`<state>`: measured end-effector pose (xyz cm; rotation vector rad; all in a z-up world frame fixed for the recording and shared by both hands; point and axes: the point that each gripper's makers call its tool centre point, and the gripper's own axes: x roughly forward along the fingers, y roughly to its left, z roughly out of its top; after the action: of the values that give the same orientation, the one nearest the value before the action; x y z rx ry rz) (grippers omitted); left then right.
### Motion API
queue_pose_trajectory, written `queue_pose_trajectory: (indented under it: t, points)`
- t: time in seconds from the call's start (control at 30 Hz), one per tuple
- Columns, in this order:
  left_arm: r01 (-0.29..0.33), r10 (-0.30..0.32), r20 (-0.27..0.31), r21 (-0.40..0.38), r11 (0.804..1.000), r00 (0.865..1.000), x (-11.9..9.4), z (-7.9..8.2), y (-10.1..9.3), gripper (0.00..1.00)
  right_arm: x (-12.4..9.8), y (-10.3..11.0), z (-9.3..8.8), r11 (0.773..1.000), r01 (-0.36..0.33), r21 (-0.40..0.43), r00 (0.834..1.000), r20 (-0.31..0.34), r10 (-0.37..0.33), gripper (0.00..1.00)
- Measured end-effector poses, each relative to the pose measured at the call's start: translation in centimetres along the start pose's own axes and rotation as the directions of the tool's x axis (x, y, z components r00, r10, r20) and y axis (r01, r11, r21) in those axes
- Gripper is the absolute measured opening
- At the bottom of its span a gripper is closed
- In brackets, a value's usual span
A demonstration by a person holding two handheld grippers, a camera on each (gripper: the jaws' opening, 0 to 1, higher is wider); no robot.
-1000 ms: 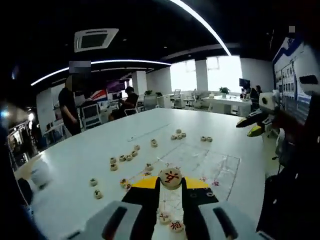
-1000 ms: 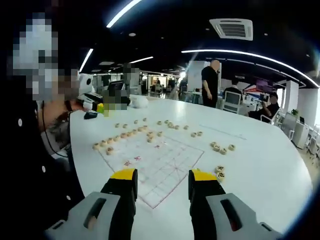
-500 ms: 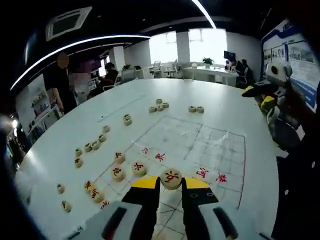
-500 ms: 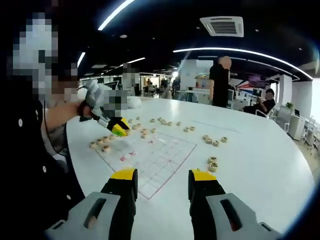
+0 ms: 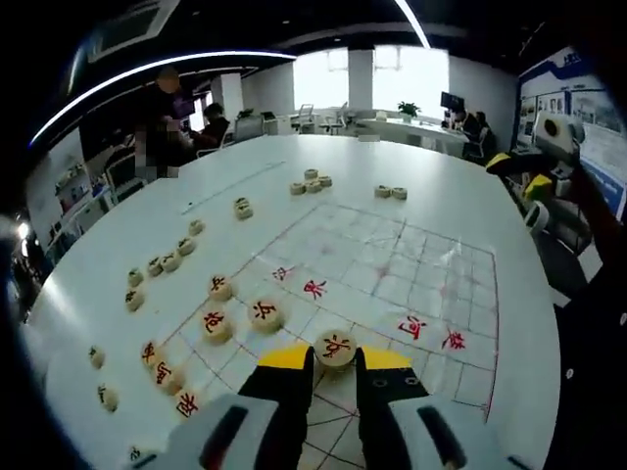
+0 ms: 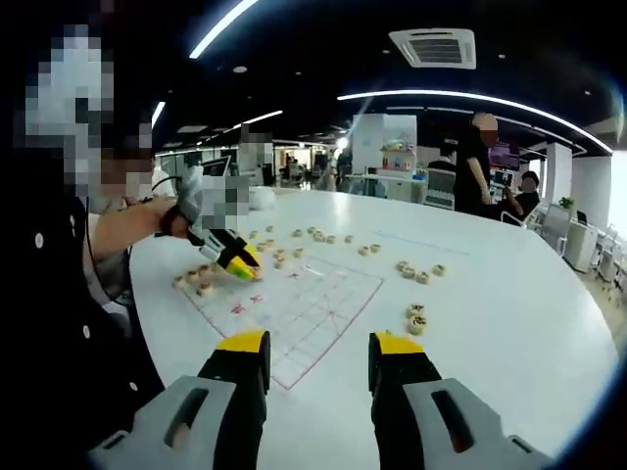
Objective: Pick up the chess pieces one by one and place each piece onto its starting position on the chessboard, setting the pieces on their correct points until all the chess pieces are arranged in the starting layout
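My left gripper (image 5: 334, 358) is shut on a round wooden chess piece (image 5: 336, 347) with a red character, held low over the near part of the chessboard sheet (image 5: 392, 279). Three red-marked pieces (image 5: 265, 313) sit on the board to its left. In the right gripper view my right gripper (image 6: 318, 348) stands open above the board's corner (image 6: 294, 311), with nothing between its fingers. The left gripper (image 6: 238, 260) shows there at the board's far-left side, near a row of pieces (image 6: 196, 279).
Loose pieces lie on the white table (image 5: 127, 235): a curved row (image 5: 162, 264) left of the board, clusters (image 5: 312, 182) and a pair (image 5: 389, 192) beyond it, a stacked pair (image 6: 416, 317) right of it. People stand and sit at desks behind.
The left gripper has carried its piece down and forward over the board, now lower and closer to the sheet. The right gripper has stayed almost still and open.
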<state>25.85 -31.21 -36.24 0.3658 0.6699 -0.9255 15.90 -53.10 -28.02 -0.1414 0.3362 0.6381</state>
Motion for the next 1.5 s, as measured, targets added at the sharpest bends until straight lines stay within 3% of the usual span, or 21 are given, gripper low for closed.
queue_pose_trajectory:
  t: [0.33,0.5,0.63,0.77,0.87,0.97,1.03,1.23,1.37,1.5]
  points:
    - [0.001,-0.001,-0.011,0.001,1.0,1.0,0.2,-0.4,0.1,0.2,-0.1,0.0,-0.1,1.0,0.004,-0.002,1.0,-0.005,-0.004,0.41]
    - [-0.001,0.001,-0.005,0.008,1.0,1.0,-0.2,-0.6,0.2,0.3,-0.1,0.1,0.1,1.0,0.004,-0.004,1.0,-0.002,-0.004,0.41]
    - [-0.016,0.016,0.046,-0.016,1.0,0.999,-1.4,0.1,0.1,0.34,0.0,0.1,0.1,1.0,0.0,-0.004,1.0,-0.003,0.0,0.41]
    - [-0.048,0.052,0.148,-0.03,0.998,0.988,-3.4,1.3,-0.2,0.36,0.2,0.3,0.3,1.0,-0.009,-0.012,1.0,-0.003,0.009,0.41]
    - [-0.102,0.118,0.262,-0.073,0.992,0.958,-6.1,2.1,-0.1,0.4,0.3,0.3,0.6,1.0,-0.012,-0.018,1.0,0.002,0.012,0.41]
    - [-0.14,0.168,0.329,-0.106,0.984,0.929,-8.4,1.9,0.0,0.45,0.5,0.4,0.9,1.0,-0.013,-0.024,1.0,0.003,0.013,0.42]
    - [-0.158,0.19,0.35,-0.118,0.98,0.917,-9.9,1.3,-0.2,0.47,0.6,0.3,1.1,0.999,-0.009,-0.034,1.0,0.007,0.009,0.42]
    - [-0.268,0.336,0.407,-0.217,0.939,0.849,-14.5,-0.3,1.1,0.49,0.8,-0.2,1.5,0.999,0.011,-0.04,1.0,0.021,-0.01,0.44]
    - [-0.297,0.381,0.411,-0.254,0.92,0.828,-15.8,-0.4,2.1,0.48,1.1,-0.2,1.3,0.999,0.009,-0.04,1.0,0.017,-0.008,0.44]
    - [-0.305,0.389,0.415,-0.256,0.917,0.822,-15.8,0.4,2.8,0.48,1.1,0.0,1.1,0.999,0.005,-0.038,1.0,0.013,-0.004,0.44]
